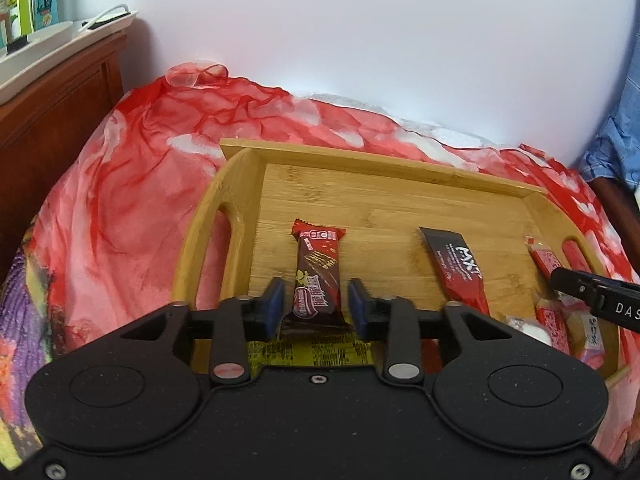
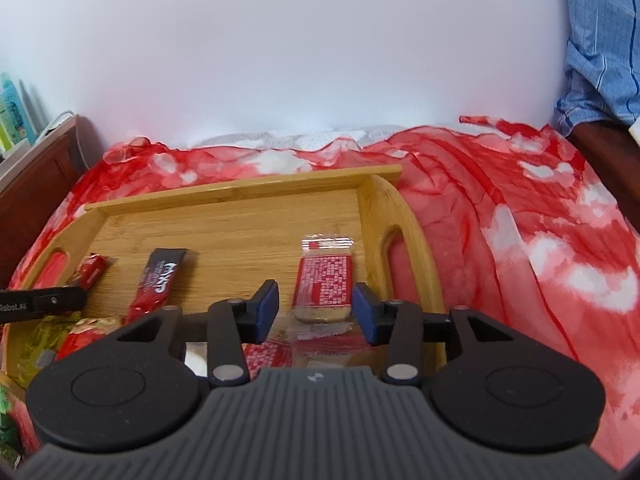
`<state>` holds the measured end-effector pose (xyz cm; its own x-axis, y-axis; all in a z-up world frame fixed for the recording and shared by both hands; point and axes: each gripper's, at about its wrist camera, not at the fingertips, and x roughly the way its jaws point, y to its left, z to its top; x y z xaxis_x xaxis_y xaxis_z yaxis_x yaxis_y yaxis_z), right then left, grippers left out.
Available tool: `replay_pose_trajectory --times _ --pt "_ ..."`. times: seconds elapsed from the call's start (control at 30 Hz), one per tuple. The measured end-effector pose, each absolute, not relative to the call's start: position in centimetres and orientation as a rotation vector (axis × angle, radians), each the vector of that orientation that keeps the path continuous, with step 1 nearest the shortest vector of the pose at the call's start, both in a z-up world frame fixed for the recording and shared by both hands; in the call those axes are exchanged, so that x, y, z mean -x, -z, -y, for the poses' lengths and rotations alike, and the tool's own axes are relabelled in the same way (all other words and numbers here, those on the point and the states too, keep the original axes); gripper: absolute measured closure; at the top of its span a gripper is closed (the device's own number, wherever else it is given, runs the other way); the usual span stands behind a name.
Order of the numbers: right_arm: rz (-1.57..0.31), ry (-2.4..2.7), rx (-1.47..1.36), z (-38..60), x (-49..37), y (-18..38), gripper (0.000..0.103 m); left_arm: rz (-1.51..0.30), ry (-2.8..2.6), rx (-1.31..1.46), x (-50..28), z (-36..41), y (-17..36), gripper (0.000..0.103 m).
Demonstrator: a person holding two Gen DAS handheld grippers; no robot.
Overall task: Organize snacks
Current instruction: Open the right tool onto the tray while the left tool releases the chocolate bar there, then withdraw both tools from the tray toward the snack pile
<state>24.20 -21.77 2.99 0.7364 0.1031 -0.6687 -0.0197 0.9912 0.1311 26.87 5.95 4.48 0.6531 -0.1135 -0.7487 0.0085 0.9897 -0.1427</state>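
A bamboo tray (image 1: 400,200) was seen on a red cloth (image 1: 120,200). At the tray's left end, a dark chocolate wafer bar (image 1: 318,276) lay between the parted pads of the left tool (image 1: 316,304), untouched. At its right end, a red-printed clear packet (image 2: 324,284) lay between the wider-spread right tool (image 2: 316,306). Between them, a black-and-red sachet (image 1: 456,268) was marked "MX". "RoboLAI" was read on the left tool's side.

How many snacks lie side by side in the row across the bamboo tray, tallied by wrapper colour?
dark brown and red chocolate bar: 1
black and red sachet: 1
clear packet with red print: 1
Total: 3
More wrappers lie heaped at the near edge of the rectangular bamboo tray, but they are too hidden to count.
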Motion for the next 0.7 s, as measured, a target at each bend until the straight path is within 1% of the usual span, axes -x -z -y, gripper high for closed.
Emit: replay_pose_trajectory --times 0.1,0.17,0.2,0.3,0.37,0.43,0.5,0.7 --pt "-0.720 -0.093 -0.097 21.4 -23.0 -3.5 0.035 -0.847 0.069 0.113 -25.9 -6.0 -5.4 0.058" --pt "-0.708 -0.107 -0.083 21.2 -22.1 -3.9 0.032 -0.834 0.064 0.101 -25.2 -6.1 -6.1 0.049" --pt "-0.702 -0.113 -0.079 21.1 -21.6 -4.1 0.031 -0.826 0.064 0.096 -24.7 -6.2 -6.5 0.047" --pt "-0.683 -0.132 -0.073 20.7 -20.1 -4.8 0.026 -0.811 0.070 0.084 -23.3 -6.2 -7.4 0.035" --pt "-0.671 -0.144 -0.067 20.3 -19.1 -5.2 0.022 -0.804 0.076 0.080 -22.3 -6.2 -7.8 0.018" --pt "-0.656 -0.149 -0.056 19.9 -18.0 -5.6 0.016 -0.795 0.080 0.076 -21.2 -6.2 -8.3 0.012" --pt "-0.644 -0.156 -0.053 19.7 -16.9 -5.8 0.014 -0.795 0.083 0.062 -20.2 -6.1 -8.5 0.009" --pt "-0.632 -0.162 -0.053 18.8 -13.5 -5.3 0.013 -0.787 0.077 0.038 -16.8 -6.6 -8.7 0.009"
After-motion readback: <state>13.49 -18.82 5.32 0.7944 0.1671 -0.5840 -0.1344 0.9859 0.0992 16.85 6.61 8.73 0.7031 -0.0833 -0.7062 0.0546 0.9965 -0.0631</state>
